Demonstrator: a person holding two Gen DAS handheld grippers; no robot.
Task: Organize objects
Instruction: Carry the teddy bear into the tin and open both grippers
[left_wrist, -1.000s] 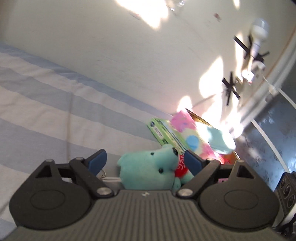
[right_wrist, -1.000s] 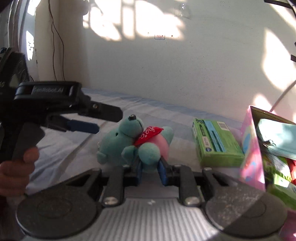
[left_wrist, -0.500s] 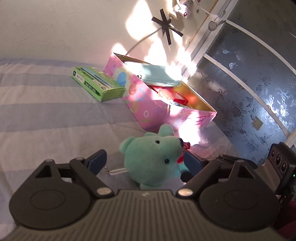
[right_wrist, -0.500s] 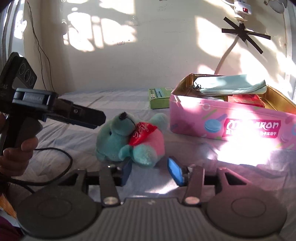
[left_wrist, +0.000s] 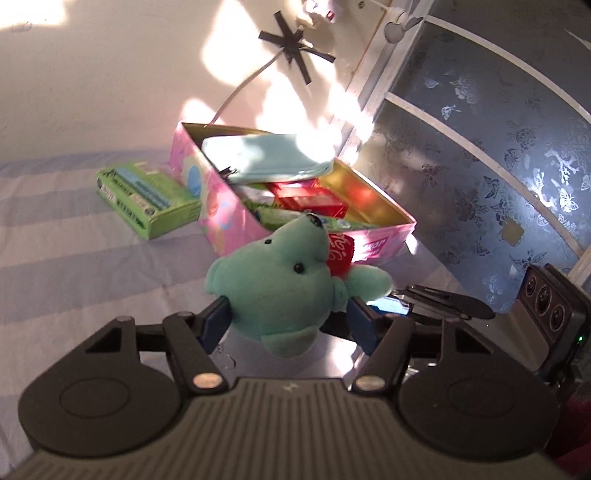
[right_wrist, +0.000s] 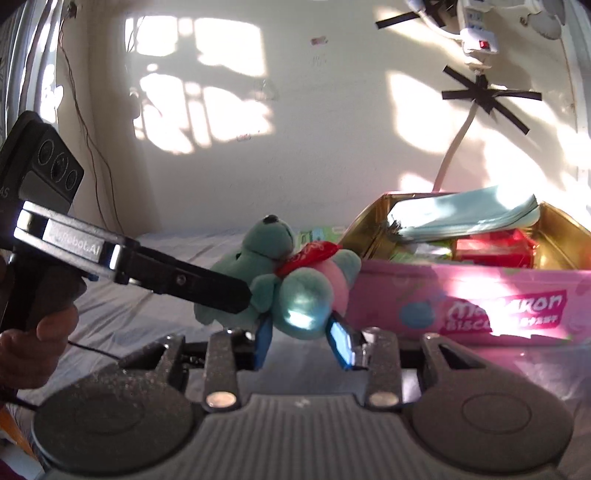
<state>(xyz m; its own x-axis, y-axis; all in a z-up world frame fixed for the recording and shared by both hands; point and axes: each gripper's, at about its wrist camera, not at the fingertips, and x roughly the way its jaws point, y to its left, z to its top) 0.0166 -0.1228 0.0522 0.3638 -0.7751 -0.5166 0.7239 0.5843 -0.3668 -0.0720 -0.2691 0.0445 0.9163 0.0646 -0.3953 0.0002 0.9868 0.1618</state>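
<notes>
Presently, both tools bear on one teal plush bear, held at centre frame in front of an open pink tin.

Left tool (left_wrist: 288, 319): blue pads pressed against either side of the teal plush bear's (left_wrist: 280, 291) head, clamped on it; the bear's snout points toward the upper right of the left wrist view. Right tool (right_wrist: 301, 338): pads set against the bear's lower body on both sides, closed on it, with the left tool's black finger entering from the left edge of the right wrist view. Pink tin (left_wrist: 221, 218) sits open on the striped bed (left_wrist: 74, 266), lying behind the bear, holding a pale blue pouch (left_wrist: 266, 157) and red packets (left_wrist: 314, 203). Green box (left_wrist: 147, 199) lies on the bed just beside the tin, at middle left of the left wrist view.
</notes>
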